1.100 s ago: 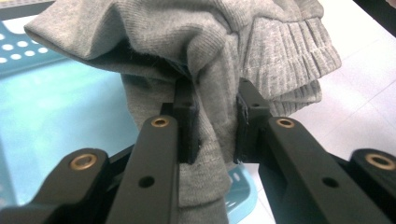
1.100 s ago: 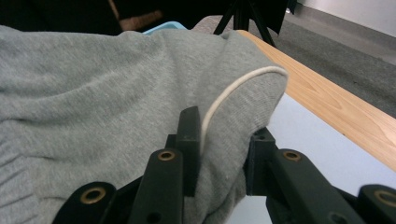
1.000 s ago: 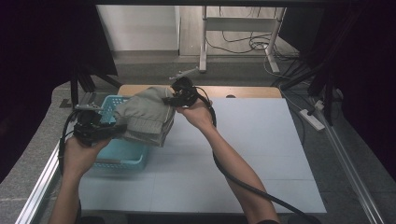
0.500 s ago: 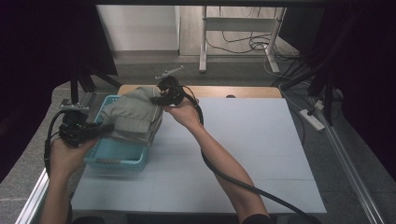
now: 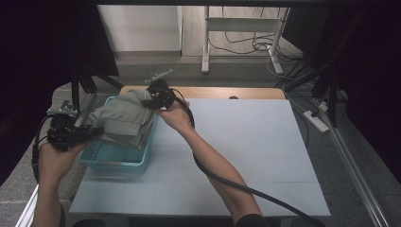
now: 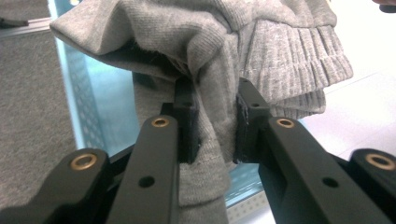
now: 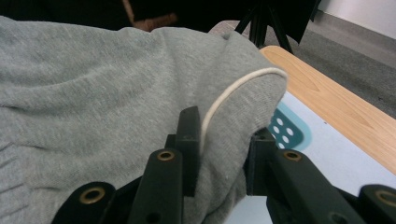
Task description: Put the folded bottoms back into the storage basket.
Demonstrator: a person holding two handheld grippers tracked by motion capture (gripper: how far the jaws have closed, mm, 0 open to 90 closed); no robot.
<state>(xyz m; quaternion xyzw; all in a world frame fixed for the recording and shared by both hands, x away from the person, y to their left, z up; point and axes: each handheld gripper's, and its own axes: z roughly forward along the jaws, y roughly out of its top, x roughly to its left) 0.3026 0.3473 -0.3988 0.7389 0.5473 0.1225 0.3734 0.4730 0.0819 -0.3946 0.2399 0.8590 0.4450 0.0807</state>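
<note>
Sweatshirt (image 5: 124,119), folded, carried btw L gripper (image 5: 90,133) and R gripper (image 5: 152,99), both clenched on opposite edges so fold holds while lowering into basket (image 5: 116,161).

basket (image 5: 124,161) floor hidden under folded grey garment (image 5: 124,120)

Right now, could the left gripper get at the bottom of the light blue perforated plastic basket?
Probably not. The left gripper is shut on the folded grey knit sweatshirt, which the right gripper also clamps, and that bundle hangs over the light blue perforated plastic basket, covering most of its opening.
</note>
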